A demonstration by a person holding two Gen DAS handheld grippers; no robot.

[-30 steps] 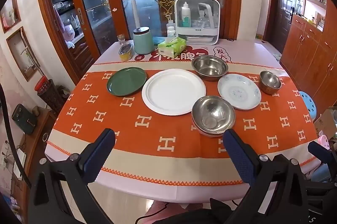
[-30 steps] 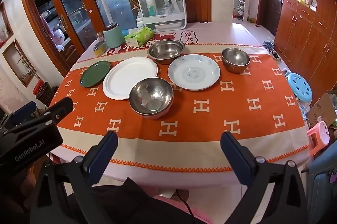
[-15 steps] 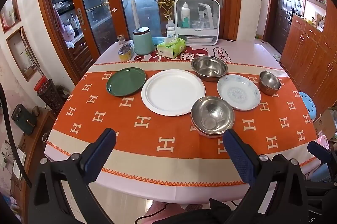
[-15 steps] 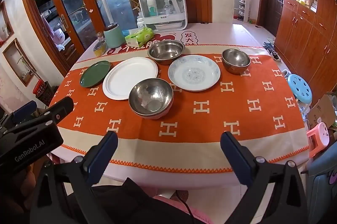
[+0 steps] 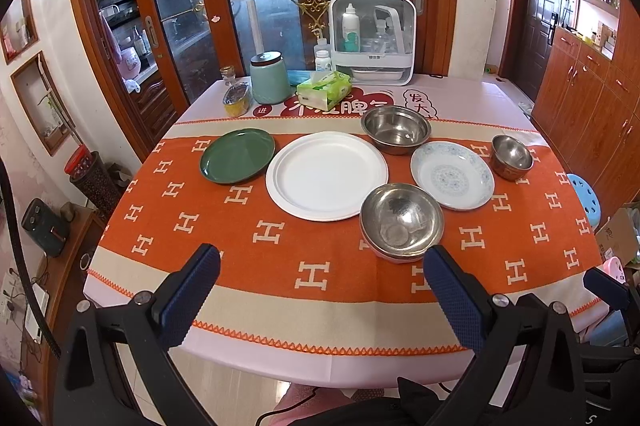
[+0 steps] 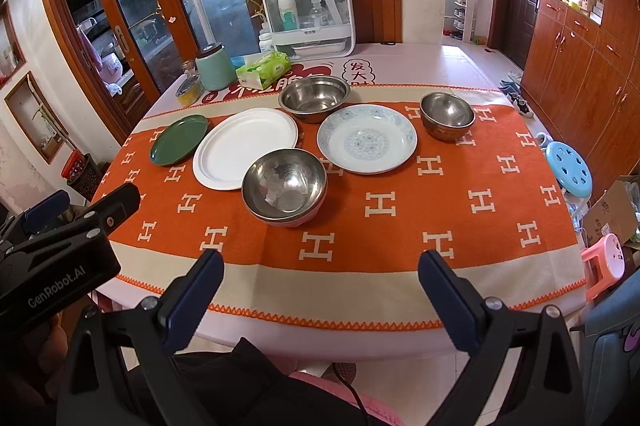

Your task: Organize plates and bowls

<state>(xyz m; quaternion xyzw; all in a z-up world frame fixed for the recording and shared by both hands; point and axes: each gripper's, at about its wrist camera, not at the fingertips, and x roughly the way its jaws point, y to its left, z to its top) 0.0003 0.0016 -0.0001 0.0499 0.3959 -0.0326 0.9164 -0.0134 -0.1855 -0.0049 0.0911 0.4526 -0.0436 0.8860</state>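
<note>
On the orange cloth lie a green plate (image 5: 237,155), a large white plate (image 5: 326,174) and a blue-patterned plate (image 5: 452,174). A steel bowl (image 5: 401,221) sits nested in a pink bowl near the front. A wide steel bowl (image 5: 395,128) stands behind the white plate. A small steel bowl (image 5: 511,156) stands at the right. The same dishes show in the right wrist view, with the nested bowl (image 6: 285,182) nearest. My left gripper (image 5: 320,266) and right gripper (image 6: 318,272) are both open and empty, held before the table's front edge.
At the back stand a white cabinet with bottles (image 5: 372,37), a teal canister (image 5: 270,77), a tissue pack (image 5: 324,90) and a small jar (image 5: 236,100). A blue stool (image 6: 569,169) and a pink stool (image 6: 605,262) stand right of the table. Wooden cupboards line the right wall.
Both views have barely shifted; the left gripper drifted very slightly. No dish has moved and both grippers stay open.
</note>
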